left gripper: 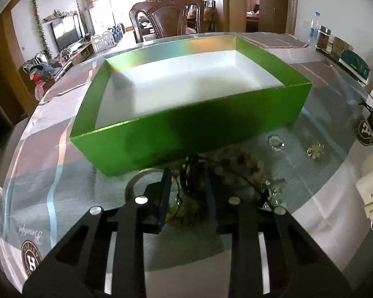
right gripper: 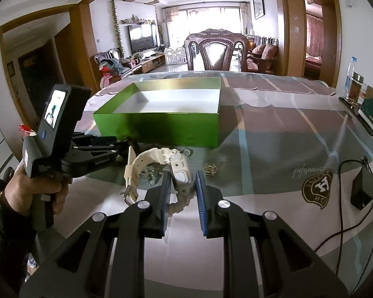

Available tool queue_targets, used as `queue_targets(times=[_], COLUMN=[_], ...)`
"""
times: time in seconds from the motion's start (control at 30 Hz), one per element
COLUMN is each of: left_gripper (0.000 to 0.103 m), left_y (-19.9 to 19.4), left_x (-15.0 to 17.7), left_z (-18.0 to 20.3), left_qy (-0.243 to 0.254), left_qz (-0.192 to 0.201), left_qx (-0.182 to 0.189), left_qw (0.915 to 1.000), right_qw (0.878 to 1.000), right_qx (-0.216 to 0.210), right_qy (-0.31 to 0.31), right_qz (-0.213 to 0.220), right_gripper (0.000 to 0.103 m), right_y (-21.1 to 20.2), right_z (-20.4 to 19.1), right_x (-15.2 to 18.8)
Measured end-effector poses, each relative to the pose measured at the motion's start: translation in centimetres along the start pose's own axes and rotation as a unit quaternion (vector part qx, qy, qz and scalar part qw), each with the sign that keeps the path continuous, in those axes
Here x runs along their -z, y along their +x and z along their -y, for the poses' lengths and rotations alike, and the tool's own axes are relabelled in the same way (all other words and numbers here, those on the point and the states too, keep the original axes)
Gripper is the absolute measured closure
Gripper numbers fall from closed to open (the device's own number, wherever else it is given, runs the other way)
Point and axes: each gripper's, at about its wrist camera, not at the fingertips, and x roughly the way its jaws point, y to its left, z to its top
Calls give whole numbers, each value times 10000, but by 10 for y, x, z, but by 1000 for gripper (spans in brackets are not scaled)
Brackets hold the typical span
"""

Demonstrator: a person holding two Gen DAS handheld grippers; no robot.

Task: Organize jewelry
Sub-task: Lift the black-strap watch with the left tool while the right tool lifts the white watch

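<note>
Both grippers, the left gripper [left gripper: 187, 196] and the right gripper [right gripper: 181, 198], have black slotted linkages, silver pivot screws and blue ribbed pads; a dark sleeve [right gripper: 2, 213] covers the person's left arm.

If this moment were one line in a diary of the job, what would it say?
right claw: grips white watch | left claw: open over jewelry pile | green box: empty

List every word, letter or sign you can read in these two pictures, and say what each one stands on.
"Beautiful": upside-down cursive script on the plaid tablecloth, seen in both views.
"H": large letter inside the round brown crest printed on that cloth; the ring of small letters around it is too blurred.
Small grey print on the black left gripper body: unreadable.
</note>
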Motion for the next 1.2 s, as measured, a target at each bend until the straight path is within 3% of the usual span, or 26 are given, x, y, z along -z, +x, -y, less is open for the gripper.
queue_targets(times=[0.33,0.37,0.43,0.67,0.83,1.0,1.2], left_gripper=[81,89,94,95,95,95,95], left_y=[25,26,23,-43,-102,-133,-150], left_x=[-7,-8,-8,5,42,70,78], left_z=[7,5,0,-11,-17,-25,-28], left_qy=[239,146,-51,-410,-842,-1153,-1134], left_qz=[-202,-185,-113,598,1043,1125,1144], left_qx=[222,211,231,147,-57,-264,-304], left_qw=[9993,9995,9997,9973,9910,9866,9865], right_qw=[10000,10000,10000,10000,9998,9996,9995], right_qx=[-25,-21,-10,51,34,23,37], right_qy=[10,13,8,4,-60,-108,-126], right_qz=[-40,-41,-52,70,186,263,291], right_gripper=[83,83,83,83,83,83,83], right_y=[4,5,6,-2,-12,-20,-24], right_z=[-2,-2,-3,-5,-17,-27,-34], right_x=[1,1,1,0,-2,-5,-5])
